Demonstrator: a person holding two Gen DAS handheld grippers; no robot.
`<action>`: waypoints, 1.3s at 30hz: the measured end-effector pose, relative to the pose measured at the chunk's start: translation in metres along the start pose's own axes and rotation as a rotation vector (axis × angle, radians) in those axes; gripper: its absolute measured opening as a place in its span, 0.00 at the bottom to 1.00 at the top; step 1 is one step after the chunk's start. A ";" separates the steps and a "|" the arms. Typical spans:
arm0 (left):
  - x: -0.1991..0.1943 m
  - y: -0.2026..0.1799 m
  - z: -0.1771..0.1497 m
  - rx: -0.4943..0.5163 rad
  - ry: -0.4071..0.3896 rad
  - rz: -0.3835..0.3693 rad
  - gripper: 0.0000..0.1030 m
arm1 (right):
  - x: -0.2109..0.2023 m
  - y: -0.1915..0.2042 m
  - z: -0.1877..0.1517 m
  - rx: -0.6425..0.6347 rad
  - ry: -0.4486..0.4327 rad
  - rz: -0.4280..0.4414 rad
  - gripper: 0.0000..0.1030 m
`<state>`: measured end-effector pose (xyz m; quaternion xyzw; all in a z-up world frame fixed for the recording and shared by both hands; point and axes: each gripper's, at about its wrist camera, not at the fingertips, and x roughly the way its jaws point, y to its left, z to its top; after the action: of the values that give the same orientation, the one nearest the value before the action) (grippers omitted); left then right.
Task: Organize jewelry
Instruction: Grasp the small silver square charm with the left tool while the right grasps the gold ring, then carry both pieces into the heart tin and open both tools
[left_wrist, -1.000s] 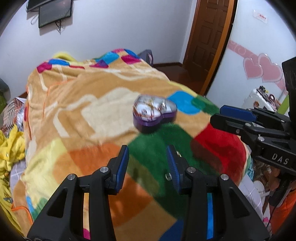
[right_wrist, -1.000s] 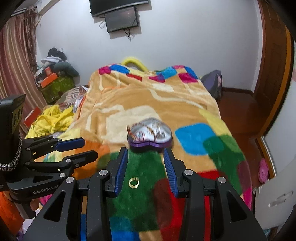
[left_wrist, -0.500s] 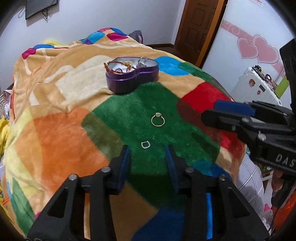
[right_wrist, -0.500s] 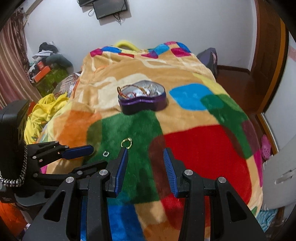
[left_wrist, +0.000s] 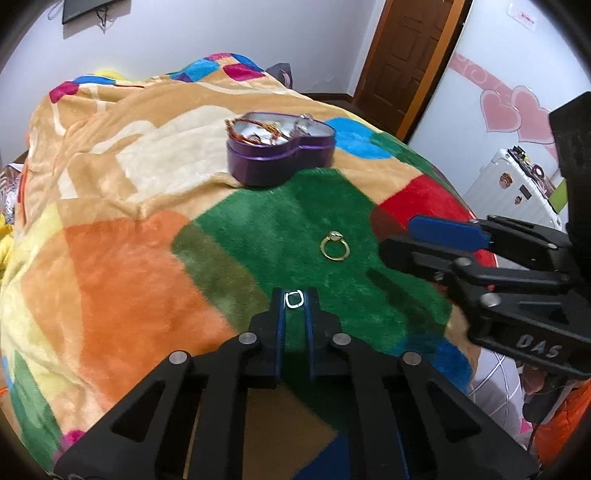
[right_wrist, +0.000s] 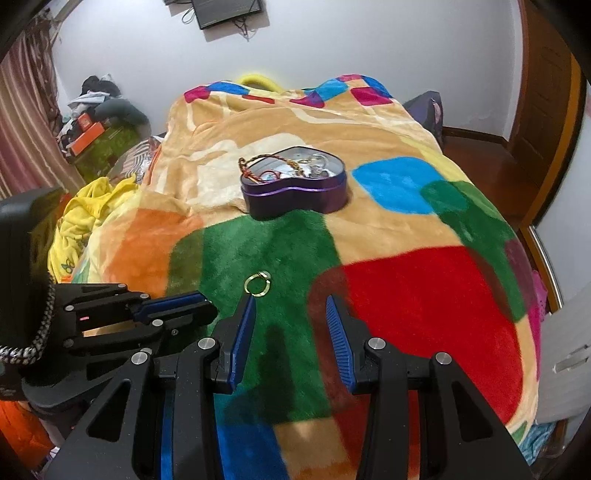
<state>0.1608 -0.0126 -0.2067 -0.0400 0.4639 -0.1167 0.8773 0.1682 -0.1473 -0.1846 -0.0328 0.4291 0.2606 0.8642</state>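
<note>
A purple heart-shaped tin (left_wrist: 280, 155) holding a braided bracelet and other jewelry sits on the colourful blanket; it also shows in the right wrist view (right_wrist: 293, 186). A gold ring (left_wrist: 335, 248) lies on the green patch, seen too in the right wrist view (right_wrist: 258, 283). My left gripper (left_wrist: 294, 300) has its fingers narrowed around a small silver ring (left_wrist: 294, 299) on the blanket. My right gripper (right_wrist: 290, 321) is open and empty, just behind the gold ring. The left gripper (right_wrist: 184, 306) shows at the left of the right wrist view.
The blanket (right_wrist: 424, 295) covers a bed that drops off at right and front. A white suitcase (left_wrist: 513, 184) stands to the right. Yellow clothes (right_wrist: 88, 214) and clutter lie left of the bed. A wooden door (left_wrist: 406, 55) is behind.
Both grippers have come lower and closer to the blanket. The left gripper's fingers have closed in from wide open around the silver ring. The right gripper stays open.
</note>
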 end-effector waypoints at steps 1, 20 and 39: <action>-0.002 0.003 0.001 -0.004 -0.004 0.004 0.08 | 0.003 0.002 0.001 -0.009 0.001 0.003 0.35; -0.020 0.029 0.012 -0.070 -0.067 0.016 0.08 | 0.035 0.021 0.007 -0.093 0.027 0.019 0.17; -0.045 0.019 0.068 -0.027 -0.210 0.010 0.08 | -0.012 0.002 0.054 -0.035 -0.166 -0.005 0.17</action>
<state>0.1959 0.0140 -0.1353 -0.0614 0.3710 -0.1014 0.9210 0.2001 -0.1356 -0.1412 -0.0272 0.3514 0.2678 0.8967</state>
